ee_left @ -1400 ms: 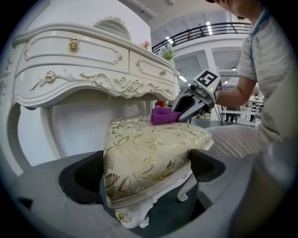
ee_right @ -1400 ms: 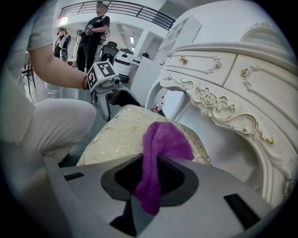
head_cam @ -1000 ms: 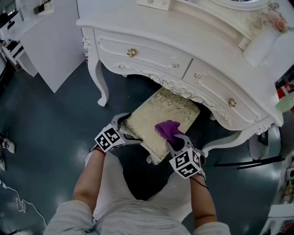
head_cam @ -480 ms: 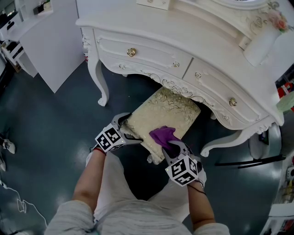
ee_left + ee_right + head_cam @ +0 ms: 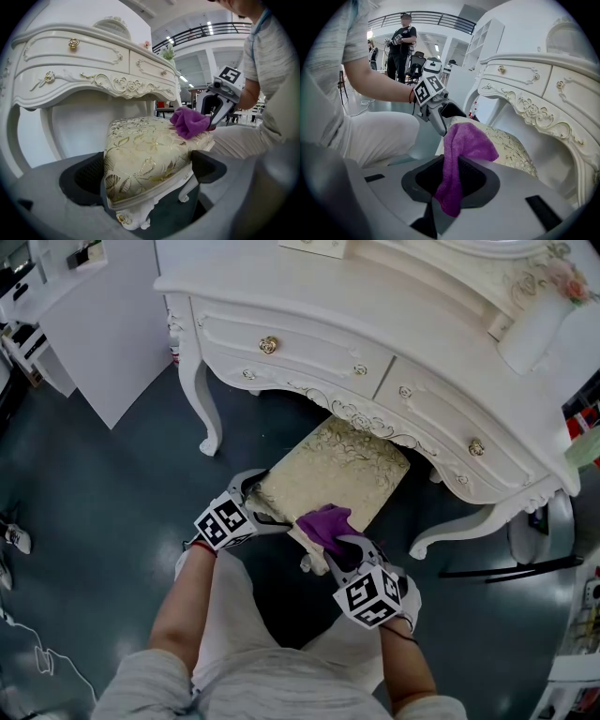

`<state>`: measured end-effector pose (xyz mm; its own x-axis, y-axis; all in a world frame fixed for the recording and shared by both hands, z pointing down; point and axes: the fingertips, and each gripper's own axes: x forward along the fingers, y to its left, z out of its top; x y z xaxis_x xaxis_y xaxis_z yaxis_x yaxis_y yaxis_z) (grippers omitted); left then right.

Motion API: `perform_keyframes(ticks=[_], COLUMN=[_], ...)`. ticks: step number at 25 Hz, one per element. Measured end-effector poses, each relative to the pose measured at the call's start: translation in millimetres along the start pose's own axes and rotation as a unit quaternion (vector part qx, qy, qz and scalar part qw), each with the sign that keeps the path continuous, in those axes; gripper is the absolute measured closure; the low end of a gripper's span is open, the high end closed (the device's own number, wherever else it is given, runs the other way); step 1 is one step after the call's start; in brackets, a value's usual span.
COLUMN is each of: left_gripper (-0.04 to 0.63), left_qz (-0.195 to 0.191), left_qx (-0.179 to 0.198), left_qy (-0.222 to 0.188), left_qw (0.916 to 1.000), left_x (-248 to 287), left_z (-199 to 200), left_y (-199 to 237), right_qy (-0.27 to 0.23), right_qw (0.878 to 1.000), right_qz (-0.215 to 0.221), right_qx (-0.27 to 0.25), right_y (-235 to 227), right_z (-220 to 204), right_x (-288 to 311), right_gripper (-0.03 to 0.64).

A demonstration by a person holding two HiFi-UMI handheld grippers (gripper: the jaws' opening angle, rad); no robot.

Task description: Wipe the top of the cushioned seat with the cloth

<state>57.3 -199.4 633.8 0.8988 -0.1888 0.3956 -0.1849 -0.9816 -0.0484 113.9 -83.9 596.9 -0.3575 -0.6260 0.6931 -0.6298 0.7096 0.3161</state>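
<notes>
Right tool (image 5: 335, 540) pinching purple terry cloth (image 5: 323, 519) at near corner of gold-floral cushioned seat (image 5: 347, 465); seat top runs ahead, up-right. Left tool (image 5: 264, 506) clamped on seat's near-left corner.

Ahead of the left claw (image 5: 261, 502) stood a white carved desk (image 5: 309, 306) with gold drawer knobs (image 5: 268, 347). Left of that claw lay dark blue-grey floor (image 5: 94, 484), with a plain white cabinet (image 5: 103, 324) beyond. Ceiling strip lights (image 5: 209, 29) glowed overhead near a balcony railing (image 5: 225, 26).

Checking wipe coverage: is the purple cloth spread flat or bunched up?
Bunched: the purple terry cloth hangs crumpled from the right gripper, only a wad resting on the gold-patterned cushioned seat.
</notes>
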Motion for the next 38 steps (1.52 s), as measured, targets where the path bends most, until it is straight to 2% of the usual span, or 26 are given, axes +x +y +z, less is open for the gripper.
perform_keyframes(ticks=[9, 15, 18, 20, 23, 25, 28, 32, 38], left_gripper=[0.009, 0.009, 0.009, 0.009, 0.009, 0.009, 0.009, 0.009, 0.009], left_qz=[-0.001, -0.001, -0.001, -0.002, -0.002, -0.001, -0.002, -0.002, -0.001], left_qx=[0.000, 0.001, 0.001, 0.001, 0.003, 0.002, 0.003, 0.005, 0.006], left_qy=[0.000, 0.001, 0.002, 0.003, 0.005, 0.005, 0.008, 0.009, 0.009], left_qw=[1.0000, 1.0000, 1.0000, 1.0000, 1.0000, 1.0000, 1.0000, 0.9999, 0.9999], left_x=[-0.4, -0.3, -0.3, -0.3, -0.1, 0.2, 0.7, 0.3, 0.4], left_z=[0.2, 0.0, 0.0, -0.1, -1.0, -0.2, -0.6, -0.6, -1.5], left_y=[-0.2, -0.1, -0.3, -0.4, -0.1, -0.4, -0.9, -1.0, -1.4], right_qy=[-0.002, -0.008, -0.035, -0.062, -0.095, -0.097, -0.078, -0.035, 0.022], right_qw=[1.000, 0.997, 0.992, 0.990, 0.991, 0.994, 0.996, 0.990, 0.984], right_qz=[0.030, 0.080, 0.112, 0.115, 0.074, 0.034, -0.036, -0.119, -0.158], right_qx=[0.000, 0.015, 0.040, 0.056, 0.058, 0.042, 0.003, -0.065, -0.079], right_y=[16.9, 35.0, 41.1, 33.7, 1.3, -24.9, -64.9, -118.2, -174.0], right_z=[4.6, 10.4, 21.8, 33.7, 50.2, 54.1, 53.8, 47.1, 20.6], right_x=[0.1, -1.5, -9.4, -19.0, -33.1, -37.3, -37.1, -25.2, 9.4], right_gripper=[0.528, 0.529, 0.529, 0.531, 0.531, 0.531, 0.531, 0.531, 0.531])
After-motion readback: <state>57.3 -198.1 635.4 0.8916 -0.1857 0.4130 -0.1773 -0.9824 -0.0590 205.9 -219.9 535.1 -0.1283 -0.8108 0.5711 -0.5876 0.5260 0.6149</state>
